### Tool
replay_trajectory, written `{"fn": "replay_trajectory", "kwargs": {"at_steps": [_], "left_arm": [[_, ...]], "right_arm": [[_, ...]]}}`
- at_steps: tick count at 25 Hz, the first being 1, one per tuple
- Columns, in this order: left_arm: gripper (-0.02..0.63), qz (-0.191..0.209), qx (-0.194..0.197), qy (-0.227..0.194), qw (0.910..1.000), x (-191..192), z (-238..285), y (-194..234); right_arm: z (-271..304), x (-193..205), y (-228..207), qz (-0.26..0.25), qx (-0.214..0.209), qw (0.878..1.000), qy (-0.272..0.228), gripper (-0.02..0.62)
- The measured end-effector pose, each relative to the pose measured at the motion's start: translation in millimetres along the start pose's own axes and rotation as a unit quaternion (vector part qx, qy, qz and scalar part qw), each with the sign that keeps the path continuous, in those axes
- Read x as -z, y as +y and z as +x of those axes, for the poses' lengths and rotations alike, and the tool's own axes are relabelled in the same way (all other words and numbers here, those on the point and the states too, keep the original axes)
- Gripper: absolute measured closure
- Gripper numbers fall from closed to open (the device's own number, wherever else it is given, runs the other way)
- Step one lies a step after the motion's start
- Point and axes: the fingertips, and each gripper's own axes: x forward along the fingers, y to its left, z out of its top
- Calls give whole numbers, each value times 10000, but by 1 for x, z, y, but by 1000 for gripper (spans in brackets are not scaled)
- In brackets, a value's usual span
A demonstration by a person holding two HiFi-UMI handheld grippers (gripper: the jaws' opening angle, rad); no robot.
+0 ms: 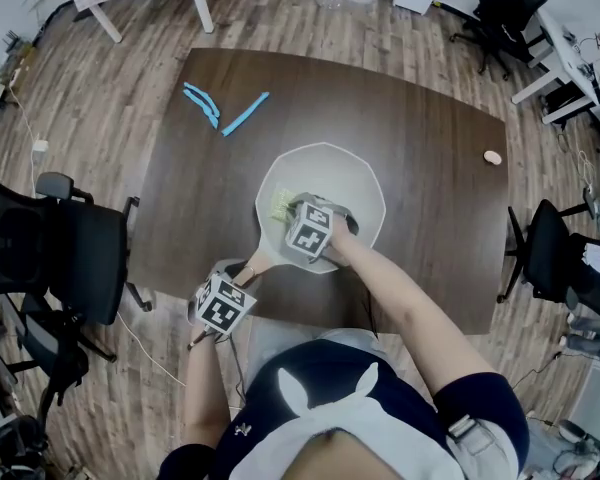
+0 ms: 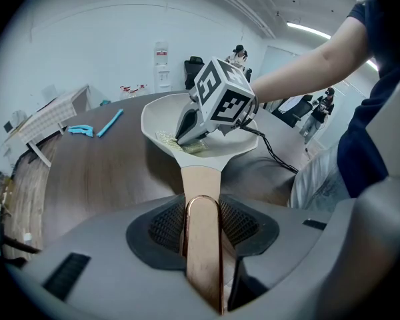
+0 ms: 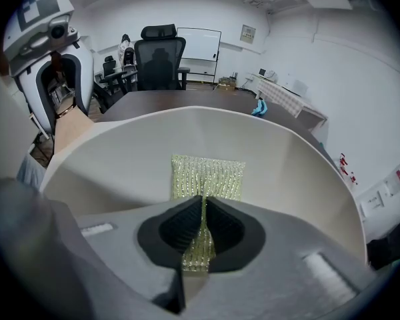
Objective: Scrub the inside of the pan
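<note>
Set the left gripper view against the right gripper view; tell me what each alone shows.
Left only: the person's forearm and the right gripper's marker cube. Right only: a whiteboard, the left gripper's marker cube, and the fingers pinching the scrub pad. Both: the white pan, its handle, the pad and the dark table.

The right tongs (image 3: 203, 209) are pinching a glittery yellow-green scrubbing pad (image 3: 208, 177) between their closed pads, the pad spreading out just ahead of them against the cream inner wall of the pan (image 3: 113, 162), with the dark counter (image 3: 160, 101) and a black chair (image 3: 160, 52) showing beyond its far rim.
</note>
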Motion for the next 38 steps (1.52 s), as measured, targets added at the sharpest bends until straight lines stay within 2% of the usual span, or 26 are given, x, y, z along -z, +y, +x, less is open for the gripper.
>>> {"fn": "replay_trajectory", "kwargs": {"at_steps": [20,38], "left_arm": [[446,-91,69,32,9999,-4,-2,-2],[446,-114,61,13,9999,0,0,-2]], "right_arm": [[7,4,-34,-125,631,9976,247,572],[11,18,-62,-105,1274,9890,744,573]]}}
